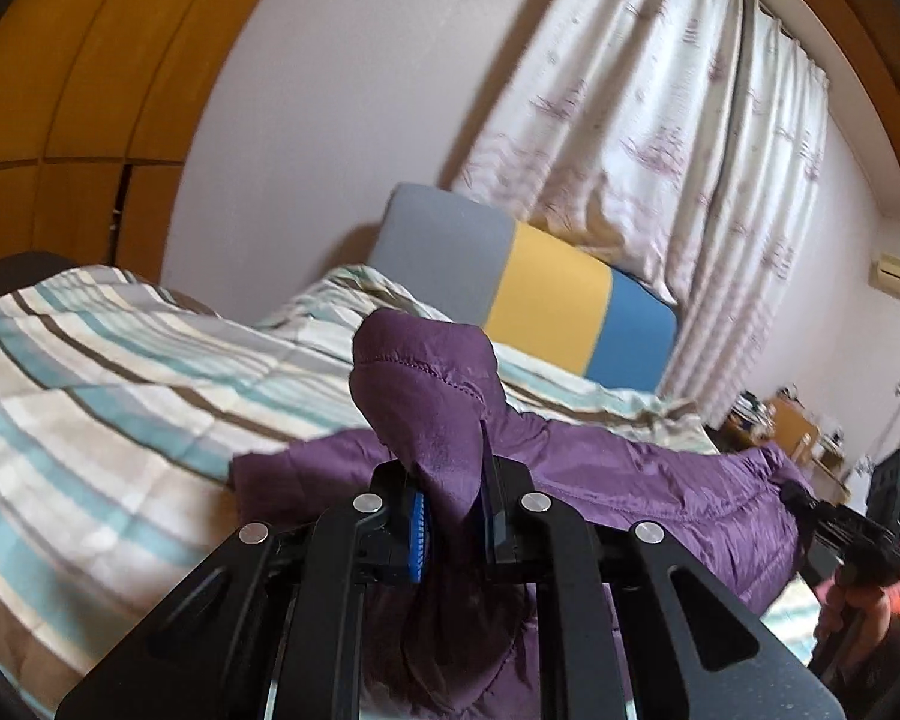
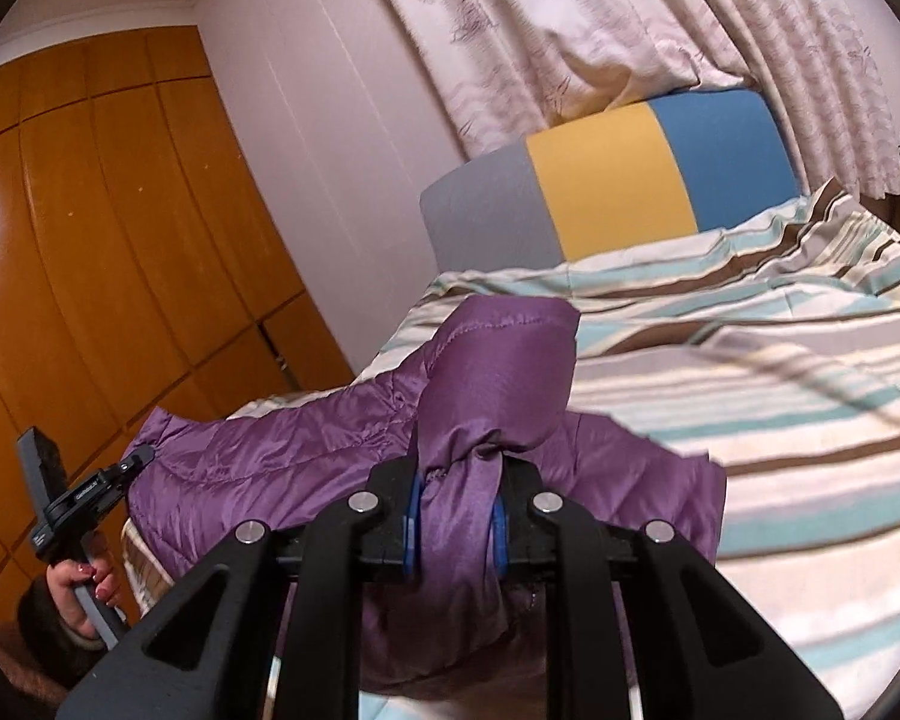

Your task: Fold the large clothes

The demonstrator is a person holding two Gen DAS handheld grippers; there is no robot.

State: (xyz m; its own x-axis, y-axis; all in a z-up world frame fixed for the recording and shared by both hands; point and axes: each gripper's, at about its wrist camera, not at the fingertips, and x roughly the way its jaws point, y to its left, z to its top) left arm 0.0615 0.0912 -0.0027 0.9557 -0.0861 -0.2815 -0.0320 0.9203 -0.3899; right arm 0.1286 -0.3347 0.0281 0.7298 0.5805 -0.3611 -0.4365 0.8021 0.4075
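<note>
On the striped bed (image 2: 750, 420) – curtains (image 2: 570, 30) behind – each claw (image 1: 450, 516) (image 2: 453, 516) pinches the purple jacket (image 2: 270, 456).

No readable text anywhere. Left claw (image 2: 141, 456) body has small white lettering in the right wrist view, too small and blurred to read.

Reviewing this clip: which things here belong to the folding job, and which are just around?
In the job: purple jacket, left gripper and right gripper, both shut on it.

Just around: striped bedspread, headboard, curtain, wardrobe.
</note>
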